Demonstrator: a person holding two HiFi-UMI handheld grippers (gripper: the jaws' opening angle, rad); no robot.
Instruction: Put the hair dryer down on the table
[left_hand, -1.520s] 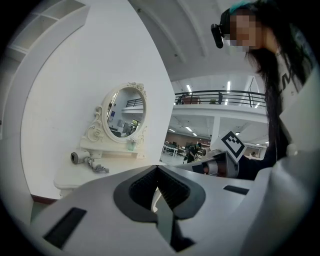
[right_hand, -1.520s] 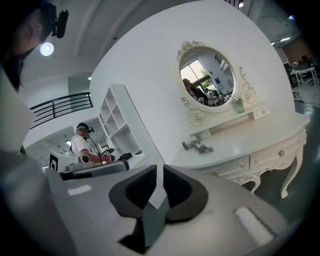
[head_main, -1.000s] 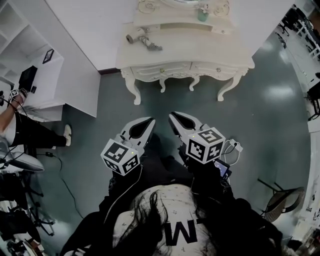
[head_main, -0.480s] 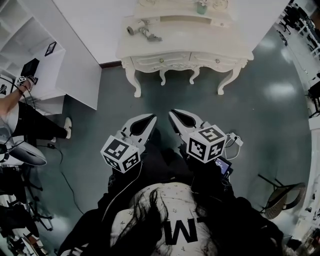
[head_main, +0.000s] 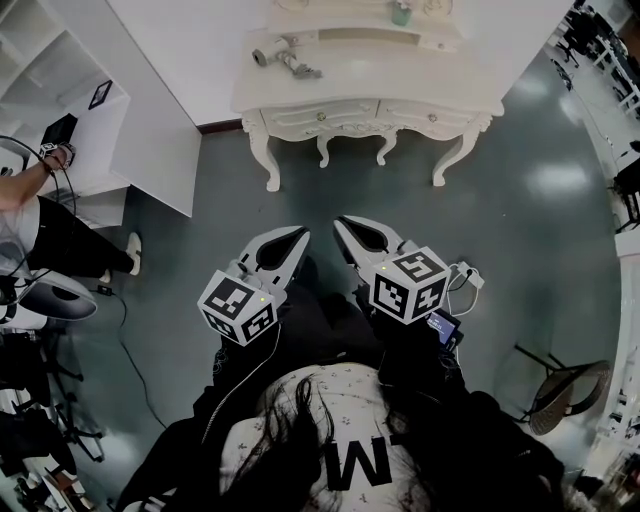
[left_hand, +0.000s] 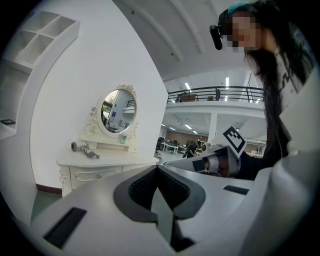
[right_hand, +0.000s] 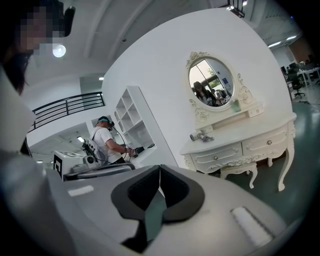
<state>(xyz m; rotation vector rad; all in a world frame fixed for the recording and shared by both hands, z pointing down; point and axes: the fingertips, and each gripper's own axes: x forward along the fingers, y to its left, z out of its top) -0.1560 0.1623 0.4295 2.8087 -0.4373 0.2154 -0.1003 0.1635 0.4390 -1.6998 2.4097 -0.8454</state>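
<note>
I see the dryer (head_main: 280, 62) on the table (head_main: 400, 85) too small to tell its parts, and the left edge cuts off a bystander (head_main: 60, 245).

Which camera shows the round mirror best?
The right gripper view: the mirror faces it, whole, with its curly frame clear. The left gripper view shows it whole too, but smaller and from the side. The head view looks steeply down and shows none of its glass.

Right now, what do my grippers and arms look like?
The left gripper and right gripper: pale grey tapered shells with dark oval insets, each carrying a cube of black-and-white square markers. A thin cable trails from the left; black sleeves behind both.
</note>
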